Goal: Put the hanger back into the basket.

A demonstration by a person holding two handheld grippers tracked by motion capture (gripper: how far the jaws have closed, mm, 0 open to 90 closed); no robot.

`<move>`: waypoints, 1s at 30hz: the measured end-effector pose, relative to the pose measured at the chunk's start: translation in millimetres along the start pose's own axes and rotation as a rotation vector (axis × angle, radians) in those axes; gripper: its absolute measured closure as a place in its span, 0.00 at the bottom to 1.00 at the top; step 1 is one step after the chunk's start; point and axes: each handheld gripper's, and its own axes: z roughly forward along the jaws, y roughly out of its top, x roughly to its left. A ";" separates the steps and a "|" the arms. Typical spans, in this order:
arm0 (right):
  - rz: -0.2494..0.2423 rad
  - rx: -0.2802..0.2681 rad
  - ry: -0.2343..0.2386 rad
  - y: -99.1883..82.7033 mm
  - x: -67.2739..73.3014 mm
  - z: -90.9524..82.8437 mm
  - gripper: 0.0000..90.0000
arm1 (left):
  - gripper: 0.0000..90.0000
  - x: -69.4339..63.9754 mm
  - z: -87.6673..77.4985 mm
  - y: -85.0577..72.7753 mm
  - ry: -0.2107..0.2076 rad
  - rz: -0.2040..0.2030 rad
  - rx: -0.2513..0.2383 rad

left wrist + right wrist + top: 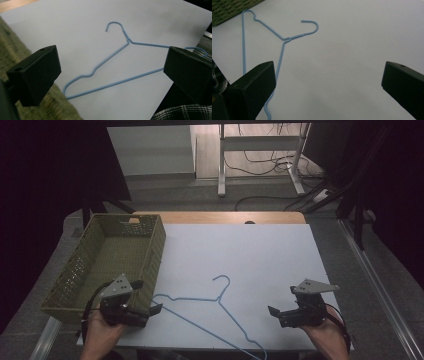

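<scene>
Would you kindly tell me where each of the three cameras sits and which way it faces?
High view: above the person's side, looking forward and down on the white table; both hands, left tongs and right tongs enter from below.
Left gripper view: rides the left tongs, facing the blue hanger; both black jaws stand wide apart.
Right gripper view: rides the right tongs, facing the table; jaws wide apart.
Shared: all three show the hanger and the green basket.

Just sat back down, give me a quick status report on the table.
Left gripper and right gripper both open, empty. Blue hanger flat on white table, between them. Green basket beside left gripper, empty.
</scene>
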 end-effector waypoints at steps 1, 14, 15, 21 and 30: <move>-0.007 0.008 0.000 0.9 1.7 0.9 0.00 | 0.01 -1.9 2.5 1.9 -0.008 0.006 0.001; -0.040 0.028 0.050 10.4 16.9 13.0 0.00 | 0.00 -25.2 36.0 21.2 -0.085 0.076 0.022; -0.037 0.032 0.060 11.4 17.8 14.2 0.00 | 0.00 -26.4 39.3 21.7 -0.090 0.082 0.026; -0.044 0.061 0.072 18.0 24.9 24.0 0.00 | 0.00 -32.0 60.8 21.5 -0.116 0.100 0.055; -0.038 0.101 0.099 22.6 34.9 42.5 0.08 | 0.00 -30.4 83.4 21.8 -0.135 0.080 0.064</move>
